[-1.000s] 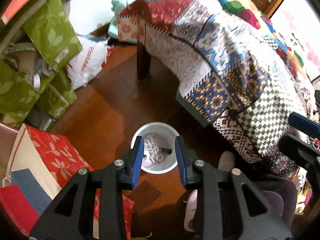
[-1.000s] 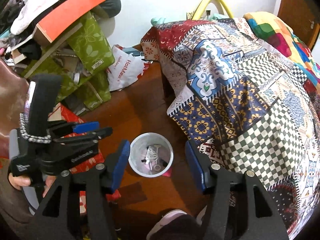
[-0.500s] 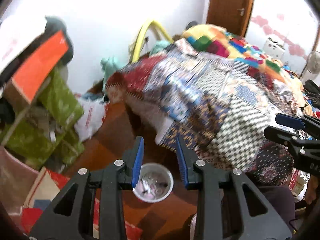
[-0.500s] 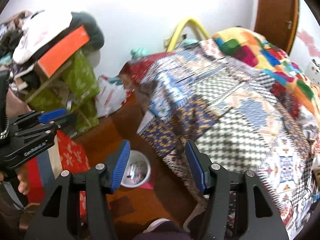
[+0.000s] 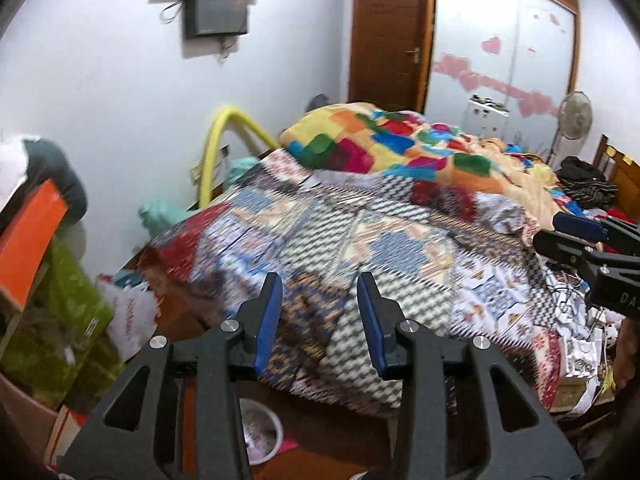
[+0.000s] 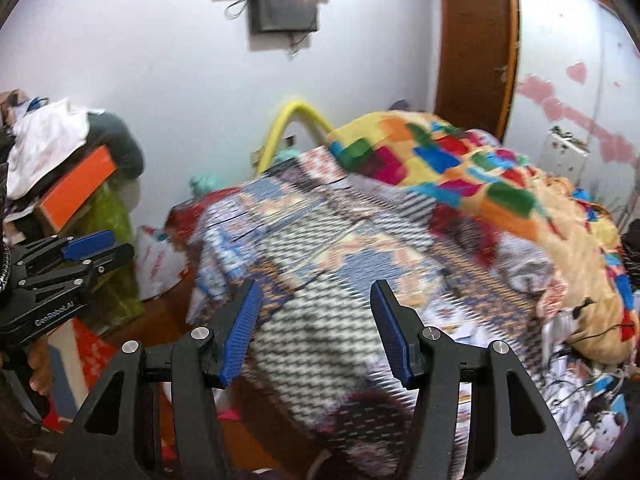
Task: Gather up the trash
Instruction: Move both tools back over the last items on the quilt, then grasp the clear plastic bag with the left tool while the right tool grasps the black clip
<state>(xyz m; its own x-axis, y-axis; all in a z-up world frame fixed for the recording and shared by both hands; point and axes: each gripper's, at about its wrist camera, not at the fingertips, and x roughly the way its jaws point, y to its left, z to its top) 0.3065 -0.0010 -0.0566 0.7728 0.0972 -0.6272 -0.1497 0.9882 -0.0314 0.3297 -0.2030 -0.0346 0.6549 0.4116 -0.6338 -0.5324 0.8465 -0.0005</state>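
Both grippers are empty here. The left gripper [image 5: 319,318] has its blue pads spread apart with nothing between them, and the right gripper [image 6: 316,330] is spread even wider, also holding nothing. Both point over the bed [image 5: 360,248], which fills the space straight ahead of the fingers with its patchwork quilt [image 6: 340,264], quite blurred in both views.

The white trash bin [image 5: 260,434] sits low down, below and behind the left gripper's fingertips, on the wooden floor [image 5: 332,432] near the foot of the bed. It's partly hidden by the left gripper's own black frame, and there's some pale stuff inside that's too small to make out. From the right wrist view the bin can't be picked out at all.

Off to the left of the left gripper there's a pile of green bags [image 5: 60,320] with an orange box [image 5: 28,240] on top, plus a white plastic bag [image 5: 132,316] on the floor. Further ahead, a yellow hoop [image 5: 224,136] leans by the wall, with a wooden door [image 5: 386,36] beyond it
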